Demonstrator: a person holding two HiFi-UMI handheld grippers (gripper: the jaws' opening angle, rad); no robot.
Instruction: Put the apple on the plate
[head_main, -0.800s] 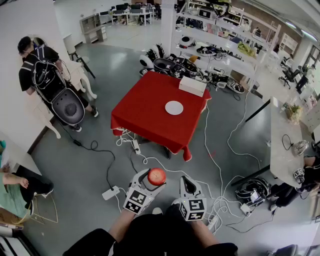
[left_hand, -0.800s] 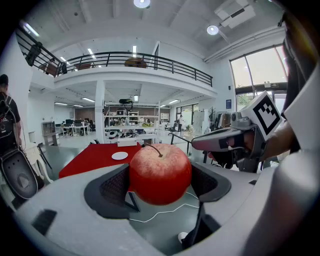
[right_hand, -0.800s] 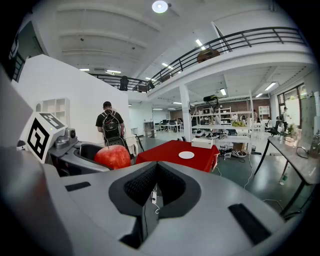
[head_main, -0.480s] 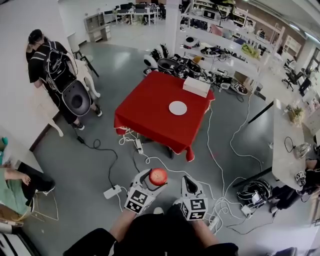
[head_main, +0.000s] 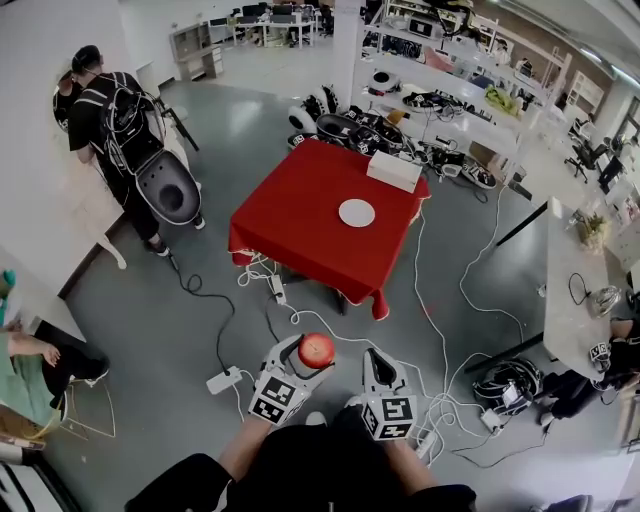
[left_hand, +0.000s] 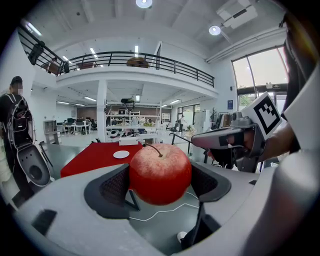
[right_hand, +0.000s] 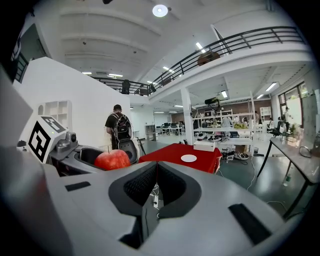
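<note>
A red apple (head_main: 316, 350) (left_hand: 160, 174) sits between the jaws of my left gripper (head_main: 312, 352), which is shut on it, pads pressing both sides. The apple (right_hand: 112, 160) also shows at the left of the right gripper view. My right gripper (head_main: 377, 366) (right_hand: 156, 187) is beside it, shut with nothing between its jaws. The white plate (head_main: 357, 212) (left_hand: 121, 154) (right_hand: 188, 158) lies on the red-clothed table (head_main: 300, 225) some way ahead across the floor. Both grippers hang above the grey floor, well short of the table.
A white box (head_main: 393, 171) sits at the table's far edge. Cables and a power strip (head_main: 223, 381) trail over the floor between me and the table. A person with a backpack (head_main: 125, 140) stands at the left. Shelves (head_main: 450, 110) and a long desk (head_main: 570, 290) stand right.
The table has shifted slightly in the head view as I moved. The person at the left has walked a little to the right. The apple stays in the left gripper.
</note>
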